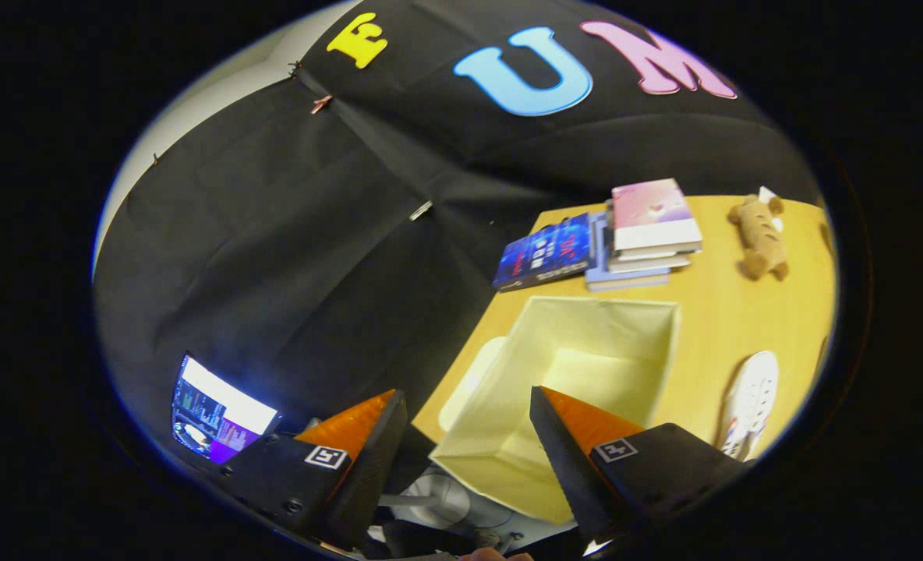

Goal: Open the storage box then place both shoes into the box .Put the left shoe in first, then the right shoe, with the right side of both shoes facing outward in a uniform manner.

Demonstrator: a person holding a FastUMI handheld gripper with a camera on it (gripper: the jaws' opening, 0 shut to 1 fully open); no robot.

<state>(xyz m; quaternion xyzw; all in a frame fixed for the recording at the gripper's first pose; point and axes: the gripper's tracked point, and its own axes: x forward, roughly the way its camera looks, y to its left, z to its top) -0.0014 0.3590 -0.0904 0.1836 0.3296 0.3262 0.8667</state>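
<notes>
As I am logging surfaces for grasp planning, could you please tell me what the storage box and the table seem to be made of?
Storage box: likely fabric over stiff panels, matte cream, its walls slightly bowed. Table: wood or wood-look laminate, smooth with a light sheen. The gripper is open, holding nothing.

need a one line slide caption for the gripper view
Open gripper hovers over an open, empty storage box on a wooden table, one white shoe beside it.

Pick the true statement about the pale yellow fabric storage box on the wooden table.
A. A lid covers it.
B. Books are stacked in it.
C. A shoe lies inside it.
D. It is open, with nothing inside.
D: the pale yellow fabric storage box stands open, its bare inside showing just ahead of the open gripper, while the white shoe lies beside it on the wooden table.
</notes>
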